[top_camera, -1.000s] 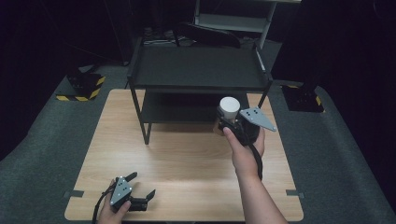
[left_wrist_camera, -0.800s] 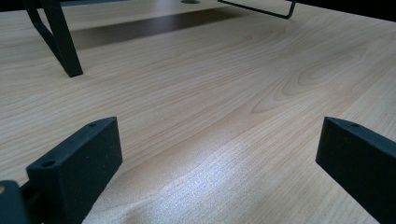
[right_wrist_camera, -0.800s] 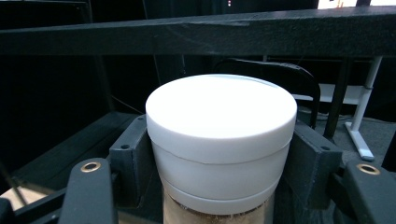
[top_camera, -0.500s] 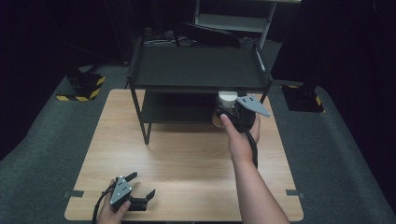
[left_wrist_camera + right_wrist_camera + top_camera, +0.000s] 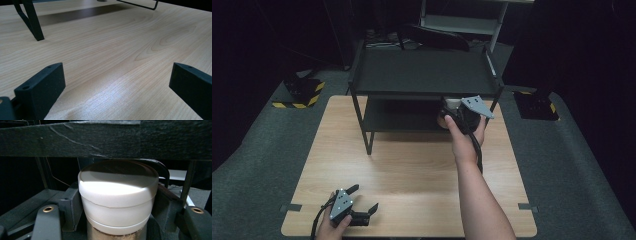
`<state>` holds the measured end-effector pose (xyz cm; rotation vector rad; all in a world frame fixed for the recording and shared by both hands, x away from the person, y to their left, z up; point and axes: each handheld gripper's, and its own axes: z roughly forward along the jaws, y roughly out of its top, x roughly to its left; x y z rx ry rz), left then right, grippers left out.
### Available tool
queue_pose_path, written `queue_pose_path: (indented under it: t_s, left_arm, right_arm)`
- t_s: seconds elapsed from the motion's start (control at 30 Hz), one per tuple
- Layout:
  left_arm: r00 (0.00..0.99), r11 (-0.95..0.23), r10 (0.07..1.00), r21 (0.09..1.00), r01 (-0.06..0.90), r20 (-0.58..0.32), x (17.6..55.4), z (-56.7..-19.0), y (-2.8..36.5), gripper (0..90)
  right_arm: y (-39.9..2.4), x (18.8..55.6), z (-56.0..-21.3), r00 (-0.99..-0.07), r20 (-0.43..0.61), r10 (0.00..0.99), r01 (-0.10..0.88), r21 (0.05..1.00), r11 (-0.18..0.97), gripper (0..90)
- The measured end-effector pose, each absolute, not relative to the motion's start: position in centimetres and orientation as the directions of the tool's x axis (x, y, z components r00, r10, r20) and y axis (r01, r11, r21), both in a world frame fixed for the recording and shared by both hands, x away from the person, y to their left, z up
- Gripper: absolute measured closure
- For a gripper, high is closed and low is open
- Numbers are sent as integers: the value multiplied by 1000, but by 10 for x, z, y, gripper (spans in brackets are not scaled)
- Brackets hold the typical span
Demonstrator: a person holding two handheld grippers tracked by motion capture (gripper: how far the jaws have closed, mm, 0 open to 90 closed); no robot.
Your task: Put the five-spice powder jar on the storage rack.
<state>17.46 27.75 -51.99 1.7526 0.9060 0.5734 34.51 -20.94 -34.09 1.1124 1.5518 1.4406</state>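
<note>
R gripper [image 5: 117, 220] has its fingers [image 5: 71, 207] clamped on both sides of a round white-lidded jar with a pale, grainy-looking lower body [image 5: 118, 197]; pads press on the lid's flanks, jar upright. In the high view the R gripper [image 5: 452, 112] is at the front right edge of the black two-tier metal shelf rack [image 5: 422, 72], w/ the jar [image 5: 453, 104] just under the top tier's lip, over the lower shelf's right end. From the R gripper view the rack's dark top board [image 5: 105, 140] runs right above the lid, close but can't tell if touching. Jar is off the desk, carried by the R gripper alone.

L gripper [image 5: 359, 205] sits near the front left corner of the light wood-grain desk [image 5: 412, 170], hand [image 5: 332, 227] on its body. Its fingers [image 5: 41, 87] are spread wide apart, nothing between them, just bare desk [image 5: 112, 50]. A rack leg [image 5: 31, 22] stands further off in the L gripper view. The two grippers are well apart.
</note>
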Motion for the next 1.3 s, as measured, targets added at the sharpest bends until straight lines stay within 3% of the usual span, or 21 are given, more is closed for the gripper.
queue_pose_path:
  t_s: [0.93,1.0,1.07,1.23,1.3]
  left_arm:
    - [603,-179,797,935,306,-45,175,-520,278,5]
    - [603,-179,796,935,306,-45,175,-520,278,5]
    - [603,-177,797,935,307,-47,175,-520,278,6]
    - [603,-177,796,935,308,-48,175,-520,278,6]
    - [602,-177,797,935,308,-48,175,-520,278,5]
  right_arm:
    - [-213,352,-361,-374,29,927,47,999,-12,331]
    - [-213,352,-359,-377,17,926,52,999,3,276]
    - [-214,352,-358,-383,31,923,64,998,-8,153]
    - [-219,351,-357,-411,40,911,81,997,-8,13]
    - [-220,349,-356,-415,42,909,86,996,-7,7]
